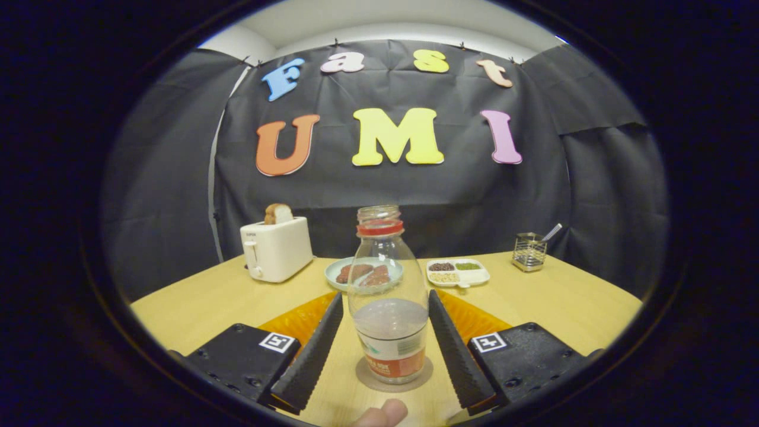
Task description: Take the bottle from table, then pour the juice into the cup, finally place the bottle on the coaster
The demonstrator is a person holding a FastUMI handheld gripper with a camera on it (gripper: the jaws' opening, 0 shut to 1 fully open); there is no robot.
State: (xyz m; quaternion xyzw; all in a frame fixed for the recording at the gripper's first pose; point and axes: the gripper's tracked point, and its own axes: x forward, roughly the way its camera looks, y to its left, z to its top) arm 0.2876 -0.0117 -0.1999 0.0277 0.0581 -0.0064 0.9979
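We see the bottle [388, 296], clear plastic, uncapped, with a red neck ring and a label low on its body, standing upright on the round coaster [394, 375] at twelve o'clock from us. Liquid fills roughly its lower third.

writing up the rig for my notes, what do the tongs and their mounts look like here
The tongs are two long, flat fingers with ribbed, saw-toothed inner faces, flaring apart toward the table. Each is fixed to a black boxy mount with screw holes, topped by a square black-and-white marker tag. Translucent orange panels sit behind the fingers. A fingertip shows below them. No cables are visible.
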